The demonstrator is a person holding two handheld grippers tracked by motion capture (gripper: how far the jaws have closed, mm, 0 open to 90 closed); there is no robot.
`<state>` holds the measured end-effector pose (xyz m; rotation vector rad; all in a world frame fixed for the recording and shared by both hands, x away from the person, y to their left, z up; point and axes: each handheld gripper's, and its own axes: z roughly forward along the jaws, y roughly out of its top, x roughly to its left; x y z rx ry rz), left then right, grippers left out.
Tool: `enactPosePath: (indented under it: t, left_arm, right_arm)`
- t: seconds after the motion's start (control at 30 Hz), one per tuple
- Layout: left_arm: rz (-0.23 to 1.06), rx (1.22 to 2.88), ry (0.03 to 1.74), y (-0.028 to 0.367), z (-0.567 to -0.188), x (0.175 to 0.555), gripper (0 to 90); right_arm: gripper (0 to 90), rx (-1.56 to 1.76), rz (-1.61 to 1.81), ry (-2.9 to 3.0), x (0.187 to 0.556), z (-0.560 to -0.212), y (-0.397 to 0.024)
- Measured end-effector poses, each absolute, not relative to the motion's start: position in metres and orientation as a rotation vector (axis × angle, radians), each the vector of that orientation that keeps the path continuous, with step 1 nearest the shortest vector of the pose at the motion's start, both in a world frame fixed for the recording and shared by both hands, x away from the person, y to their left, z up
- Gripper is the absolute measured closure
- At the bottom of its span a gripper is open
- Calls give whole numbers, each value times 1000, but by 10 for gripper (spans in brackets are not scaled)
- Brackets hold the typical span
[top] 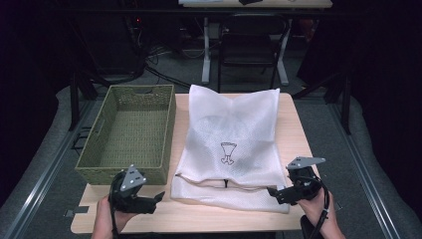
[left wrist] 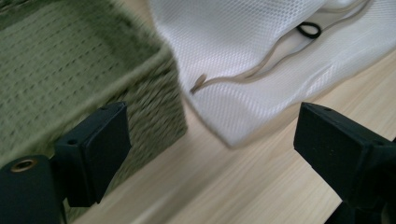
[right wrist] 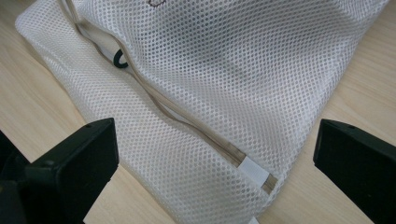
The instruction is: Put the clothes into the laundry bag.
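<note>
White mesh laundry bag [top: 230, 144] lies flat mid-table just right of the green woven basket [top: 130, 130], zipper edge toward the person; left gripper [top: 158, 198] sits off the bag's near-left corner by the basket's front wall, right gripper [top: 272, 191] off its near-right corner, both with jaws spread wide and nothing between them. Likely risks: thin slippery mesh may let a pinch catch one layer only, or a jaw may snag the zipper [right wrist: 187, 122] or its black pull loop [right wrist: 120, 59], and the left could bump the basket. No readable writing; only a small dark line-drawn logo [top: 228, 152] on the bag.
</note>
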<state>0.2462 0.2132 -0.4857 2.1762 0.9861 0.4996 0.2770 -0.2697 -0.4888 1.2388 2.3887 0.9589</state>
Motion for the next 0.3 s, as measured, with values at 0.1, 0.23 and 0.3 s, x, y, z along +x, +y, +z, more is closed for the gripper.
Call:
enactPosePath:
  t: [0.1,0.23,0.3]
  left_arm:
    - [509,2147,1036,224,-494,241,95]
    - [518,2094,1067,230,-494,243,78]
    - [499,2062,1076,231,-494,245,66]
  right_arm:
    - [0,1244,944,2384,274,-493,-270]
    - [0,1225,916,2390,274,-494,-268]
    - [0,1220,917,2400,275,-495,-268]
